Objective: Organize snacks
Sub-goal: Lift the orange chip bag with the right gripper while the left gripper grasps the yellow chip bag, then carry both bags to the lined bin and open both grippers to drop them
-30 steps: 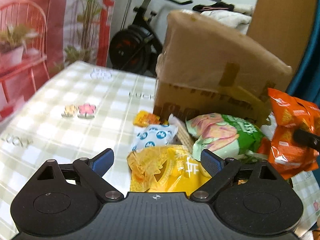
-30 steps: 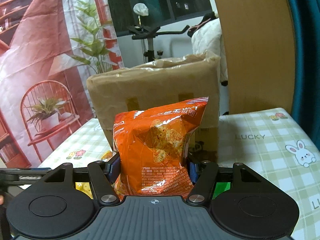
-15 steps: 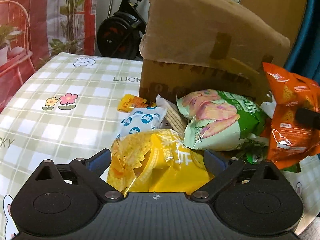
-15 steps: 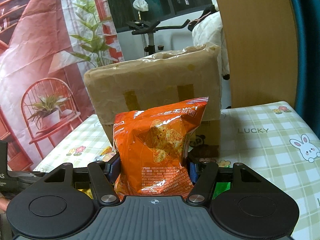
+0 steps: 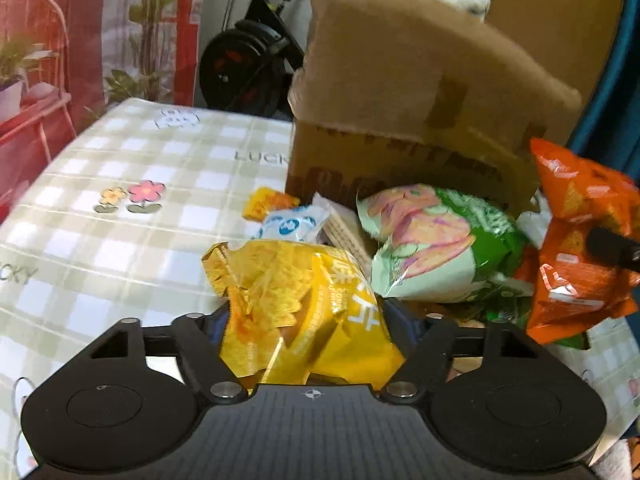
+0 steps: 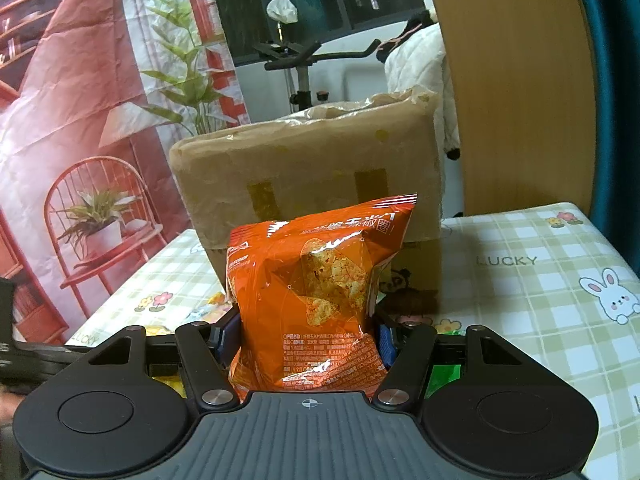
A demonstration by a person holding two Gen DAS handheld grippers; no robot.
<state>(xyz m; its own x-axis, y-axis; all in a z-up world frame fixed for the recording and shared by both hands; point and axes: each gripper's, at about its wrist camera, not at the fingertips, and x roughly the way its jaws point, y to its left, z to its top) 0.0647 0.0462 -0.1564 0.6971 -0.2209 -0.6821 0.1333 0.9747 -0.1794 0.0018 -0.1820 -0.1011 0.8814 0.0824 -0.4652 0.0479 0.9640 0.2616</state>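
On the far left of the left wrist view, the table (image 5: 120,248) shows its green-checked cloth with two printed flowers. Right of that lies the snack pile. A small orange packet (image 5: 269,203) sits beside a blue-and-white packet (image 5: 294,225), both in front of the cardboard box (image 5: 408,92). Nearest the camera, the left gripper (image 5: 306,320) is closing around the yellow bag (image 5: 296,308). The bag fills the gap between the fingers and bulges where they meet it. A green bag (image 5: 432,252) lies just right of the yellow one, leaning toward the box. Furthest right in this view is the orange bag (image 5: 580,240), lifted above the pile, with a black finger of the other gripper across its side.

In the right wrist view, the table (image 6: 540,292) carries the same box (image 6: 312,184) at centre. The right gripper (image 6: 306,340) is clamped on the orange bag (image 6: 316,288). It holds the bag upright in front of the box, with a finger pressed against each side of its lower half. A rabbit print marks the cloth at far right.
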